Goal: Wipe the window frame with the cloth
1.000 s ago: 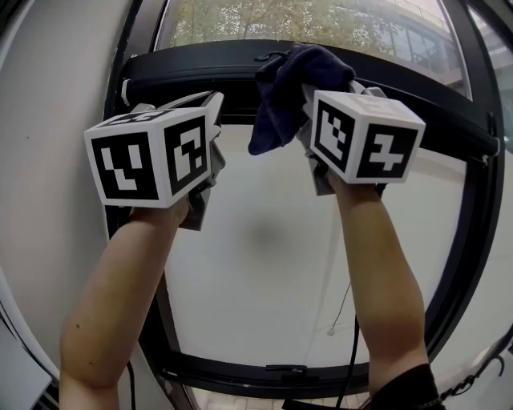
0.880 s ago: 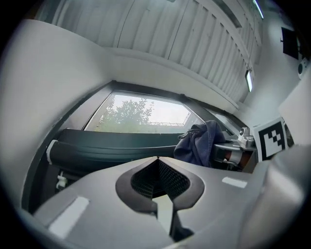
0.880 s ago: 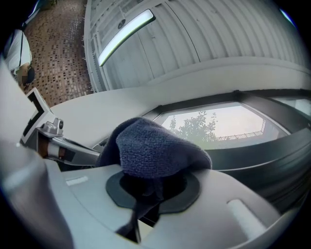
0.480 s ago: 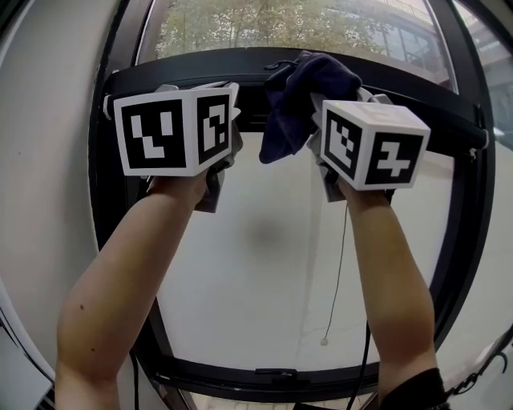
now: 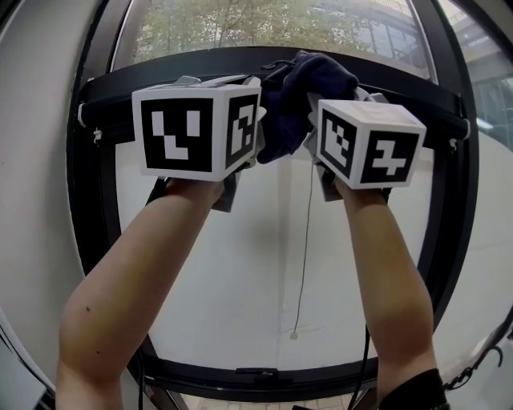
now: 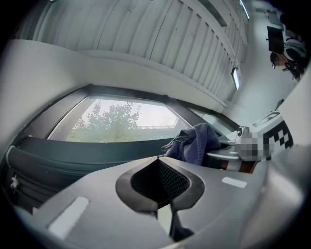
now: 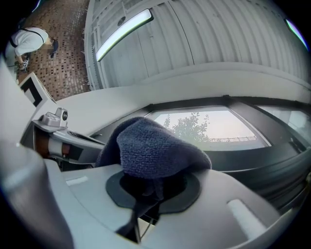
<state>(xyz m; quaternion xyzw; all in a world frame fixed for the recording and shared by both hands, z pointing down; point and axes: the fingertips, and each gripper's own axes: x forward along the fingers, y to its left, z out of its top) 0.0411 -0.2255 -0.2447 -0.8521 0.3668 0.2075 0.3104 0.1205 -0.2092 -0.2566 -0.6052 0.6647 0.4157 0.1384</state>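
A dark blue cloth (image 5: 298,100) is bunched in my right gripper (image 5: 321,76), which is shut on it and holds it up against the black upper bar of the window frame (image 5: 160,76). In the right gripper view the cloth (image 7: 155,151) drapes over the jaws and hides their tips. Close to the left of the cloth is my left gripper (image 5: 240,84), raised to the same bar. Its jaws are closed together with nothing between them in the left gripper view (image 6: 158,168). The cloth (image 6: 192,143) shows there at the right.
The black frame runs down both sides (image 5: 88,224) and along the bottom (image 5: 256,376). A thin cord (image 5: 303,256) hangs down the white pane (image 5: 256,264). Trees and a building show through the upper glass (image 5: 240,24). A white wall (image 5: 32,200) lies left.
My left gripper has moved up and to the right, closing in beside the cloth. The right gripper with the cloth has stayed nearly still at the upper bar.
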